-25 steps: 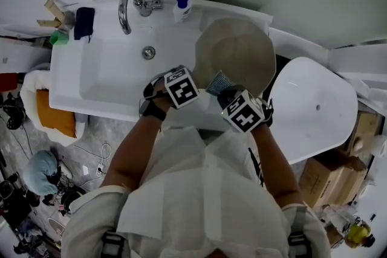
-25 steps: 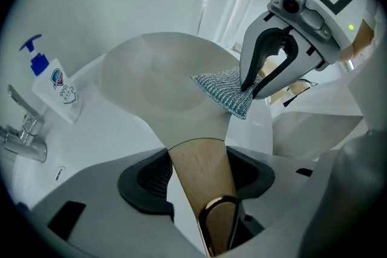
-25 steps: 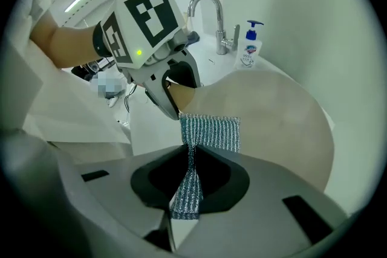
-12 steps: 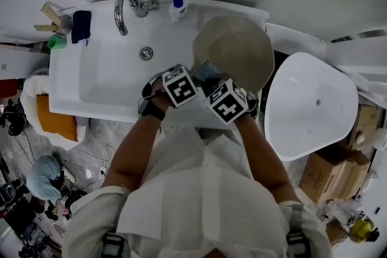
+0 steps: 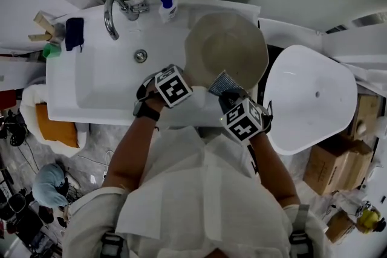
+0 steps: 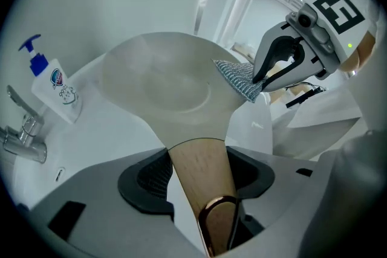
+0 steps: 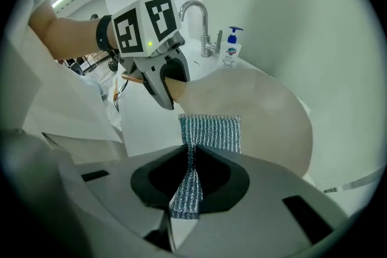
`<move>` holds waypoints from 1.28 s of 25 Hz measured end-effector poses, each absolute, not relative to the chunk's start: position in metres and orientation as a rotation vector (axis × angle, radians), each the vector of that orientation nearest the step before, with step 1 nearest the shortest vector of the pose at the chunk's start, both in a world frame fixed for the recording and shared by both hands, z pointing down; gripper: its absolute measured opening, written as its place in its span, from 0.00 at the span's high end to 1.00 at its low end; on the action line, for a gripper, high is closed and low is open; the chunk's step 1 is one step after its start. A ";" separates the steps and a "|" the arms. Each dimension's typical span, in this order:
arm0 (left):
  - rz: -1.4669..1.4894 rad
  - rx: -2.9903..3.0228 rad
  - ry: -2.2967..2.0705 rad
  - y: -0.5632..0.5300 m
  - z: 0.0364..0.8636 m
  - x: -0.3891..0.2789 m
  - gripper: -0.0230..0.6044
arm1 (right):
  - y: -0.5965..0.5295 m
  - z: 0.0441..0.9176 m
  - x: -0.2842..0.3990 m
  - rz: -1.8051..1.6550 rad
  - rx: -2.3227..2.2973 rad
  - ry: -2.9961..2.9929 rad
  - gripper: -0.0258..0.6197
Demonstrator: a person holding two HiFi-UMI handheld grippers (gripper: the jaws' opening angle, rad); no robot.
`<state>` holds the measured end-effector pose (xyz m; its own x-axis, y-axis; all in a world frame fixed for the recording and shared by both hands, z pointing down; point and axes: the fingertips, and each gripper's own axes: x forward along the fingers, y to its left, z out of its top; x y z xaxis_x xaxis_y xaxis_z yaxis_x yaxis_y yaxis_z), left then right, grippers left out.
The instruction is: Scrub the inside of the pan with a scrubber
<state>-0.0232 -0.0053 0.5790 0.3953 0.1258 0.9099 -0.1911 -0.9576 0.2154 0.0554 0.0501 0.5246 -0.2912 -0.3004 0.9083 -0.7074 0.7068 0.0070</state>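
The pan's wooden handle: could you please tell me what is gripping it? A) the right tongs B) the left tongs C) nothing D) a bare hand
B: the left gripper view shows the left tongs closed on the wooden handle of the pan, while the right tongs pinch the scrubber.
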 end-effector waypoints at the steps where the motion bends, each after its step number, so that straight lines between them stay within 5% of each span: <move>1: 1.582 2.372 -0.057 -0.005 0.579 -0.023 0.53 | 0.051 0.525 0.058 0.495 0.803 -1.879 0.89; 16: 1.581 2.365 -0.059 -0.004 0.579 -0.023 0.53 | 0.037 0.529 0.160 0.524 1.090 -1.721 0.89; 32: 1.578 2.369 -0.049 -0.006 0.578 -0.023 0.53 | 0.047 0.524 0.065 0.592 1.004 -1.903 0.89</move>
<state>-0.0232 -0.0056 0.5784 0.3983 0.1333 0.9075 -0.1891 -0.9562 0.2234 0.0654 0.0468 0.5242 -0.2873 -0.4097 0.8658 -0.8286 0.5598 -0.0101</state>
